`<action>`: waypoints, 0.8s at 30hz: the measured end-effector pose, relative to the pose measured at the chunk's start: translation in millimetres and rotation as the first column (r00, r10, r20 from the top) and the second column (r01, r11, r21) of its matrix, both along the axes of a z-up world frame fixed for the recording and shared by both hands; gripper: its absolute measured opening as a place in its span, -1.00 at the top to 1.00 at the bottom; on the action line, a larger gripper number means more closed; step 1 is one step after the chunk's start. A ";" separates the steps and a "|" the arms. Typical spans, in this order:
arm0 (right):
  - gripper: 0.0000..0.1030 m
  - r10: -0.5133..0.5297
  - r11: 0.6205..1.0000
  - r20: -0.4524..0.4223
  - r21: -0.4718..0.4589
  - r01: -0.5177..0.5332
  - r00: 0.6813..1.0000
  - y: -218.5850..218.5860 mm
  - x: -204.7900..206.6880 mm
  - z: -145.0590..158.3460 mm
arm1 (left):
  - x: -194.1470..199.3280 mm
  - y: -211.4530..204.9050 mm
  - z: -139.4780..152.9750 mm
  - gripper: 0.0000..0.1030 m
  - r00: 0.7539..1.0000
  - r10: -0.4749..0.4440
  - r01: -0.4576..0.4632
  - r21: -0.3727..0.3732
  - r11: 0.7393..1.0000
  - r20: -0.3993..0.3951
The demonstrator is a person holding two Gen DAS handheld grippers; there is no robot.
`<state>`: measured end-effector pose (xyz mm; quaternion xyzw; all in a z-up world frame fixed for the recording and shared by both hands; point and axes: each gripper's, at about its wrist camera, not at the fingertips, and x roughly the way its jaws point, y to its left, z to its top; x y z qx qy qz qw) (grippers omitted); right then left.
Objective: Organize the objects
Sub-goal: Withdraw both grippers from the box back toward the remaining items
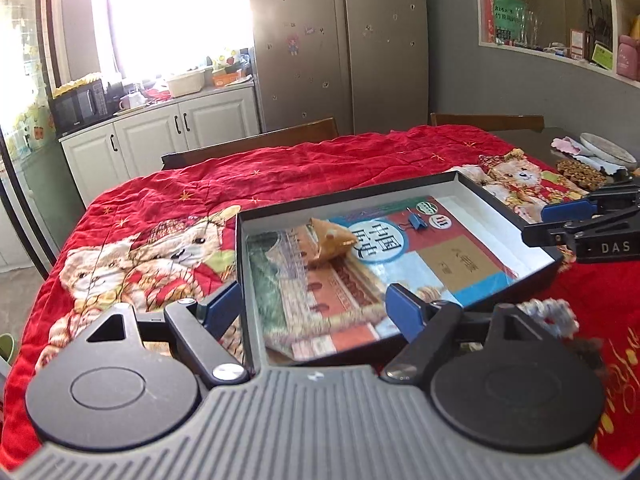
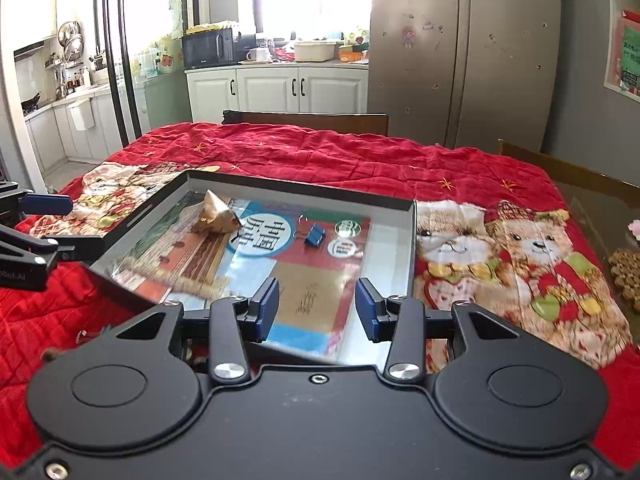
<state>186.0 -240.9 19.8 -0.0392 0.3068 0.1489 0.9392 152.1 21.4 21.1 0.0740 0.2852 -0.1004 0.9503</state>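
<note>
A shallow black box point(image 2: 413, 248) with pale inside walls is sitting on the red bear blanket point(image 2: 320, 152) that is covering the table. Going from left to right, there is a strip of bare blanket by the box's left wall, then the box, then more blanket with two printed bears on it. Behind the box the blanket is lying flat all the way to the wooden chair backs point(image 2: 320, 118).

Inside the box a picture book point(image 2: 280, 272) is lying flat and filling most of the floor. A crumpled gold wrapper point(image 2: 220, 212) is resting on the book near the back left. A small blue binder clip point(image 2: 314, 234) is lying on the book, a little right of the wrapper and not touching it.

Past the table there are white cupboards point(image 2: 276, 88) with a black microwave point(image 2: 208, 48) on top, then a tall grey fridge point(image 2: 464, 48).

The left gripper point(image 1: 316, 312) is pointing down over the box's near left corner. Its blue fingers are standing wide apart, one outside the wall and one over the book, gripping nothing. The right gripper point(image 2: 318, 310) is pointing down over the near edge of the book. Its fingers are partly apart with nothing between them.
</note>
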 end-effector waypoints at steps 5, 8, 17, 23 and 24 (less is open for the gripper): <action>0.18 -0.011 1.000 -0.006 -0.005 0.011 1.000 -8.1 -27.3 -1.7 | -24.5 4.0 -1.8 -0.70 1.000 0.005 -0.005 -0.004 1.000 0.009; 0.16 -0.009 1.000 -0.016 -0.014 0.009 1.000 -13.5 -43.5 -5.4 | -39.3 3.0 -4.4 -0.71 1.000 -0.016 0.016 0.006 1.000 0.008; 0.15 -0.010 0.999 -0.023 0.051 0.011 1.000 -33.7 -90.0 -14.5 | -71.7 10.4 -17.3 -0.77 0.998 -0.057 0.056 -0.012 0.998 -0.015; 0.14 0.040 0.995 -0.026 0.096 -0.037 0.999 -35.4 -113.5 -25.3 | -85.7 13.3 -32.3 -0.77 0.995 -0.095 0.094 -0.030 0.995 -0.040; 0.13 0.049 0.994 -0.027 0.102 -0.046 0.998 -36.6 -115.9 -27.6 | -87.2 12.8 -35.5 -0.77 0.994 -0.101 0.100 -0.034 0.994 -0.047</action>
